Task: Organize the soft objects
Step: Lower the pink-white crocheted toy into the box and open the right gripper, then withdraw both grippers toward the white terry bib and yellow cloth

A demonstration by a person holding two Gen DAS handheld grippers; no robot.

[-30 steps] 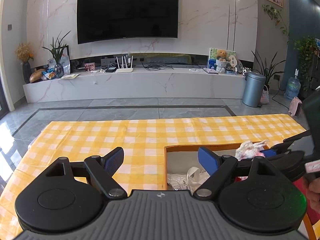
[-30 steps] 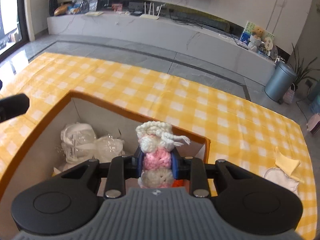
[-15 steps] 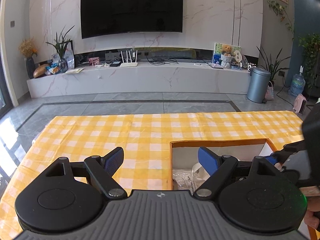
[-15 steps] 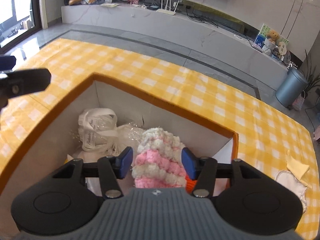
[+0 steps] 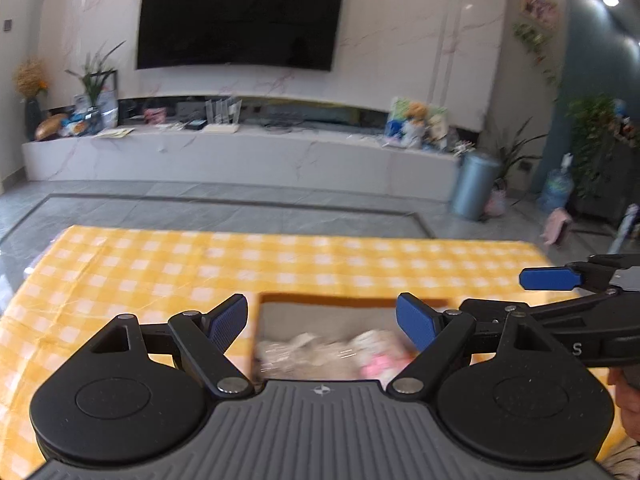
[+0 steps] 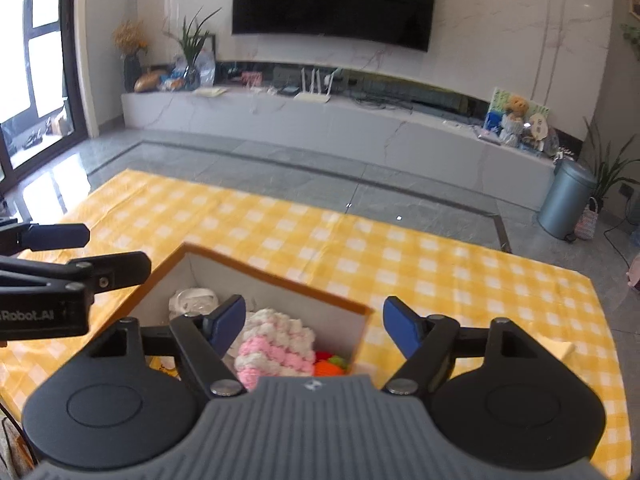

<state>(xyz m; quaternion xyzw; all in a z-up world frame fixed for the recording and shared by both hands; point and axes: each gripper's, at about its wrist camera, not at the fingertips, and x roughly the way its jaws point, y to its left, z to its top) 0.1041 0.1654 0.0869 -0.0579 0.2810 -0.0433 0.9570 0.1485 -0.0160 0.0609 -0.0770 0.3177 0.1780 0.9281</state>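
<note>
- The left gripper [image 5: 322, 322], seen from its own camera, is hanging with its blue pads spread wide and nothing between them.
- Below it, the open box [image 5: 352, 302] is sitting on the worktop [image 5: 160, 268] under a yellow checked cloth, with blurred pale and pink soft things lying inside.
- At the right edge of this view the right gripper [image 5: 550, 280] is reaching in above the cloth, and part of a hand [image 5: 628, 404] is showing behind it.
- From the right camera, the right gripper [image 6: 314, 326] is opening its jaws wide above the box [image 6: 280, 272], and its pads are pressing on nothing.
- The pink and white crocheted piece [image 6: 276, 348] is lying loose in the box beneath the gap, close to the left pad; whether it is touching that pad I cannot tell.
- An orange and green soft thing [image 6: 330, 364] is lying just beside it, and a crinkled clear bag [image 6: 194, 302] is lying in the far corner.
- The left gripper [image 6: 60, 236] is poking in from the left, over the box's edge.
</note>
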